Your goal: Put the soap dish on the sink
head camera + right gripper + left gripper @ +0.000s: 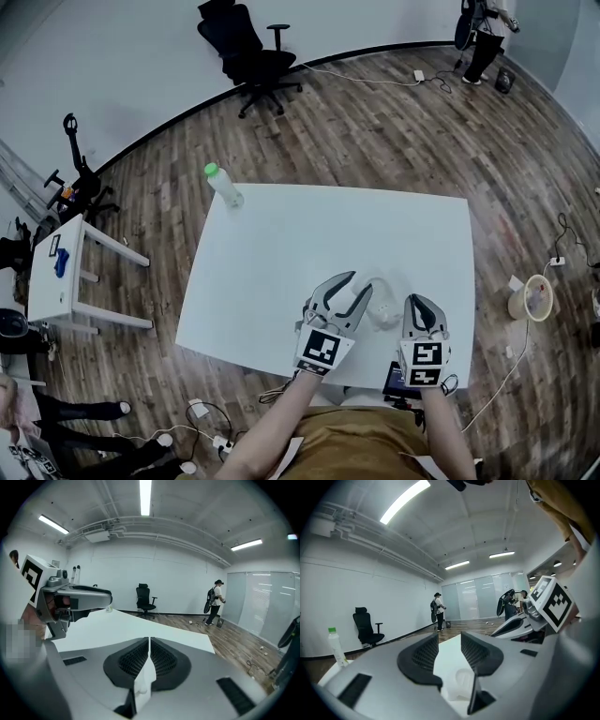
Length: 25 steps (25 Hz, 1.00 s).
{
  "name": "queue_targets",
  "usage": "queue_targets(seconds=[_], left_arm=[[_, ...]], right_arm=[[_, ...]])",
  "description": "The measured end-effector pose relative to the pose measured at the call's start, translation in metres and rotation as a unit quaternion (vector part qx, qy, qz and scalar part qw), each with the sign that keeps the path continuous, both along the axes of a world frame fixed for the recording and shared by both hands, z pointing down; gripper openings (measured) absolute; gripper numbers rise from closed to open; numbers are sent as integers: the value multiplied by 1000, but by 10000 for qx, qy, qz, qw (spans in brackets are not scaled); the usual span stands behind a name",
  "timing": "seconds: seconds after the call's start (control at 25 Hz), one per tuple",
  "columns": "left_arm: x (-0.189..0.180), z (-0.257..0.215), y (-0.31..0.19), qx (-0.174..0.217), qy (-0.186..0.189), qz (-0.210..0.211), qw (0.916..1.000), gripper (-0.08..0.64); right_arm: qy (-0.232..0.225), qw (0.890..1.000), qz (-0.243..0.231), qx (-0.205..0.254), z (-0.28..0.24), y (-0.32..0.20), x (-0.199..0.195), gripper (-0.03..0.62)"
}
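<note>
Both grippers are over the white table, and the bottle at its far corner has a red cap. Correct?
No: the bottle has a green cap, not a red one, as the head view shows. The rest stands.

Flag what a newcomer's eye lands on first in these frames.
Two handheld tools with square-marker cubes, the left gripper and right gripper, meet over a small white moulded piece at the near edge of the large white table. The right jaws pinch a thin edge of it; the left jaws stand apart with it low between them. A clear plastic bottle with a green cap stands alone at the table's far left corner.
</note>
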State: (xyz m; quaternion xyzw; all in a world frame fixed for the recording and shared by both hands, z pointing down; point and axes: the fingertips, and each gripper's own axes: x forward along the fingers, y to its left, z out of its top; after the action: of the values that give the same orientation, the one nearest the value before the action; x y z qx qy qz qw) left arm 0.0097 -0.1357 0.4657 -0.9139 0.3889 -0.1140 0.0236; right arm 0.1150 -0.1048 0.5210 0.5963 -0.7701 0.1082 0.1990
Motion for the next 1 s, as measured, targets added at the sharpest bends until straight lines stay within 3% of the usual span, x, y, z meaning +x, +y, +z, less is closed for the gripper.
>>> queue_targets(seconds=[0.16,0.28,0.36,0.48,0.76,0.84,0.92,1.0], left_arm=[[-8,-11,-5,240,123,-60,9996,155],[-18,-26,-8,357,765,-237,9962,153],[-20,-33,-13,415,887,-264,9948,147],[-14,-46,-21,719,762,-104,9944,62],[-12,-82,-30,1580,568,-49,9858,57],[-11,-73,-31,1440,211,-76,9893,57],[-14,-53,-36,1117,-417,-245,9926,6],[-19,-41,-40,893,-704,-376,9928,6]], right_arm=[[-256,9996,139,64,-7,-4,4,9],[-315,9993,127,168,-14,-4,3,9],[-299,9992,135,210,-17,-5,2,9],[-287,9991,180,273,-20,-8,2,9],[-419,9979,346,351,-33,-18,5,9],[-471,9976,317,408,-38,-21,2,9],[-495,9972,295,475,-42,-23,0,9],[-499,9970,287,523,-46,-25,-1,9]])
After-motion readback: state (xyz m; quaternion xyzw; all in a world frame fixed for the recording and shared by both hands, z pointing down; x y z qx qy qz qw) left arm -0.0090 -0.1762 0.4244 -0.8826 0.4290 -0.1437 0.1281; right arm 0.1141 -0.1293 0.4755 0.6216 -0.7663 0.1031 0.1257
